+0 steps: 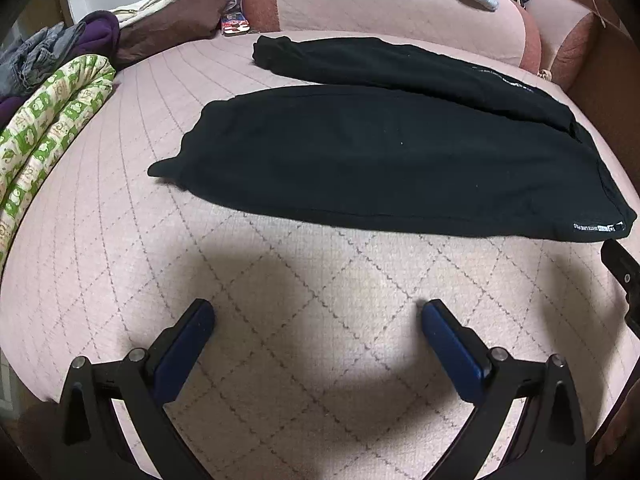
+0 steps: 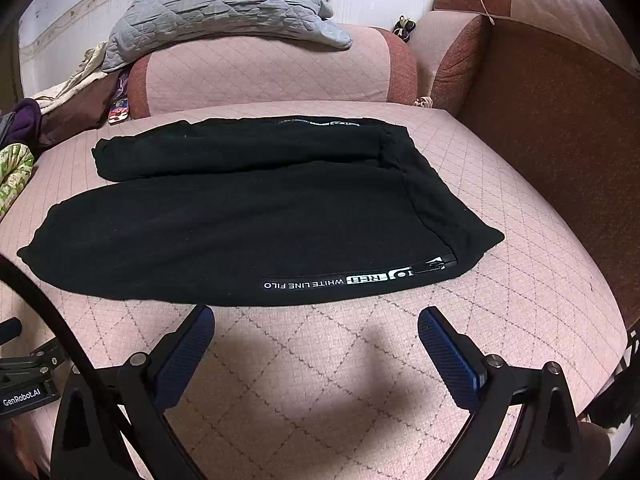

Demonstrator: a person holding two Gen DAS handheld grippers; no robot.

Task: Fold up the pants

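Black pants point(image 1: 380, 160) lie flat on the pink quilted sofa seat point(image 1: 280, 288), waistband to the right, both legs stretching left and spread apart. In the right wrist view the pants point(image 2: 248, 224) show a white-lettered label near the waistband on the near edge. My left gripper point(image 1: 318, 308) is open and empty, hovering over the seat in front of the near leg. My right gripper point(image 2: 316, 314) is open and empty, just in front of the near edge of the pants by the label.
A green patterned blanket point(image 1: 48, 128) and piled clothes point(image 1: 64, 48) sit at the left. A grey quilted cover point(image 2: 228, 4) lies on the sofa back. The brown armrest point(image 2: 560, 140) rises at the right. The right gripper's edge point(image 1: 624, 276) shows in the left view.
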